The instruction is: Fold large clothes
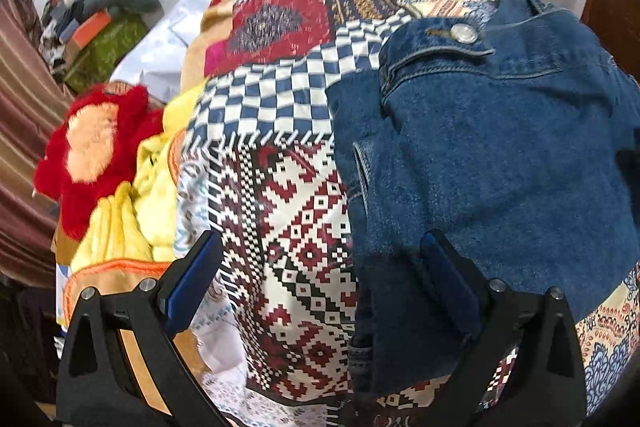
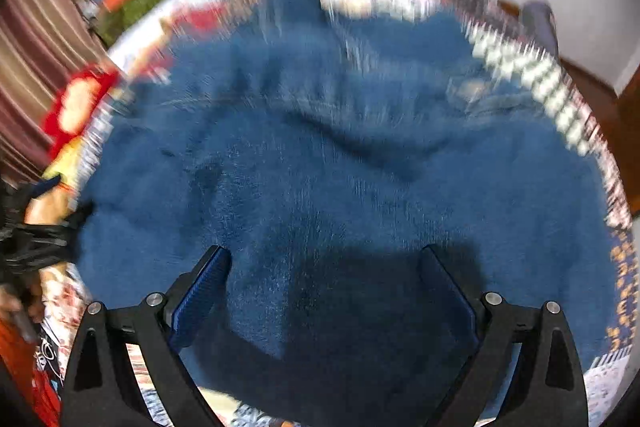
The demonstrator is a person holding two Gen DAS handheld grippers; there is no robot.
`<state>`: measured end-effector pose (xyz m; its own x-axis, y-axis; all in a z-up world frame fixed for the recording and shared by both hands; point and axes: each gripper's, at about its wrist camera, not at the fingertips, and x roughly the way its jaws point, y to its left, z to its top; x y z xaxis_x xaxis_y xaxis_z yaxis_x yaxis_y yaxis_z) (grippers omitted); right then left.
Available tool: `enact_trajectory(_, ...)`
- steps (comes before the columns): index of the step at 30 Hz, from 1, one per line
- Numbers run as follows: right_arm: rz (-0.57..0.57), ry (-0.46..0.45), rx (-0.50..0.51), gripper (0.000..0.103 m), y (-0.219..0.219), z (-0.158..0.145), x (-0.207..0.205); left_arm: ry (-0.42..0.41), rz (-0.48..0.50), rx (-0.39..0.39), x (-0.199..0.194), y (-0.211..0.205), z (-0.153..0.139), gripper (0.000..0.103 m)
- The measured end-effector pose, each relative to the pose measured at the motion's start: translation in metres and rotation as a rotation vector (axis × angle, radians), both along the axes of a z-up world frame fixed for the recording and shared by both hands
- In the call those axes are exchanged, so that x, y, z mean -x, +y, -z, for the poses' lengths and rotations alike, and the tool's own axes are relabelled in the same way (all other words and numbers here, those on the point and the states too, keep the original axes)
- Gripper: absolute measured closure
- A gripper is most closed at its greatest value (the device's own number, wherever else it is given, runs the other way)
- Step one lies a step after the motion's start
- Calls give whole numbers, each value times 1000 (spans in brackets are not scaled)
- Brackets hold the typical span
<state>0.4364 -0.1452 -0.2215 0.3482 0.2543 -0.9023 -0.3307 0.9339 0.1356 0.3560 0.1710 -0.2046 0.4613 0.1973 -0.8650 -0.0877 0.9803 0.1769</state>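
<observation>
A blue denim jacket lies on a patchwork patterned bedspread; a metal button shows at its upper edge. My left gripper is open above the jacket's left edge, its right finger over denim and its left finger over the bedspread. In the right wrist view the jacket fills the blurred frame. My right gripper is open and empty, hovering close over the denim.
A red and peach plush item and yellow cloth lie left of the bedspread. A pile of clothes and a green bundle sits at the back left by a striped curtain. A white wall is behind.
</observation>
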Motion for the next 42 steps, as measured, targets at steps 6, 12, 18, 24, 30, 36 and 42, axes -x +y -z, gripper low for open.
enact_trajectory(6, -34, -26, -6, 6, -14, -4, 15, -15, 1, -1, 7, 2, -4, 2)
enact_trajectory(12, 34, -11, 25, 6, -65, -9, 23, -47, -33, -95, 25, 17, -13, 3)
enact_trajectory(18, 81, -65, 157, 6, -84, -19, 38, 16, -129, -26, 45, 61, 0, 16)
enact_trajectory(24, 55, -90, 152, 6, -81, -35, 58, -130, -194, 293, 83, 68, -30, 16)
enact_trajectory(30, 29, -162, 112, 6, -64, -60, 75, -115, -144, 566, 90, 21, -25, 16)
enact_trajectory(36, -31, -183, 122, 6, -37, -54, 81, -29, -64, 735, 83, -28, 5, 16)
enact_trajectory(42, -59, -86, 153, 6, -28, -6, 74, 10, -92, 875, 55, -43, 32, 16)
